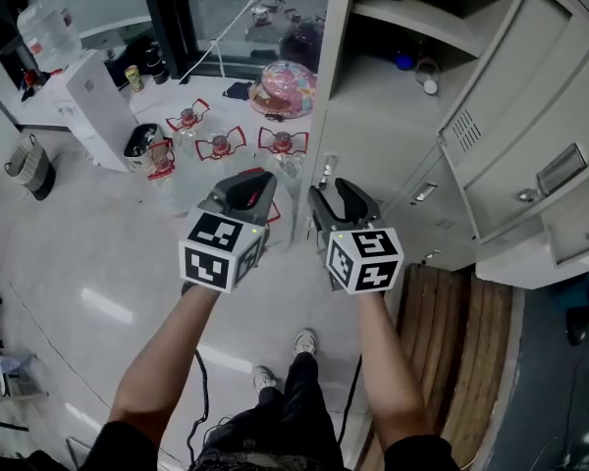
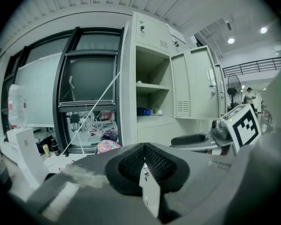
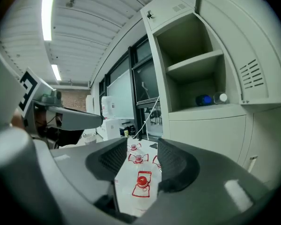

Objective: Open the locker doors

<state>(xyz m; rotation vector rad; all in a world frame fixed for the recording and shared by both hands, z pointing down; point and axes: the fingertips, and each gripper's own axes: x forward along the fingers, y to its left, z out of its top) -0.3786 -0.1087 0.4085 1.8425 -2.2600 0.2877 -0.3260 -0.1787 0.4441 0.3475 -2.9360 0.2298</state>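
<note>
A pale grey locker (image 1: 373, 126) stands ahead on the right. Its upper compartment (image 3: 192, 74) is open, with a shelf, a blue object (image 3: 203, 100) and a bottle inside. The open door (image 1: 530, 106) with louvres hangs out to the right. The lower door (image 3: 210, 130) below is closed, with a small handle (image 1: 326, 173) at its left edge. My left gripper (image 1: 251, 186) (image 2: 144, 159) is shut with nothing in it, short of the locker. Beside it, my right gripper (image 1: 336, 200) (image 3: 136, 161) is open and empty, pointing at the closed lower door.
Several water bottles in red holders (image 1: 221, 146) stand on the floor ahead, behind them a pink patterned bag (image 1: 283, 86). A white box (image 1: 93, 106) is at the left and a wooden pallet (image 1: 461, 361) lies at the right. A window (image 2: 86, 78) is left of the locker.
</note>
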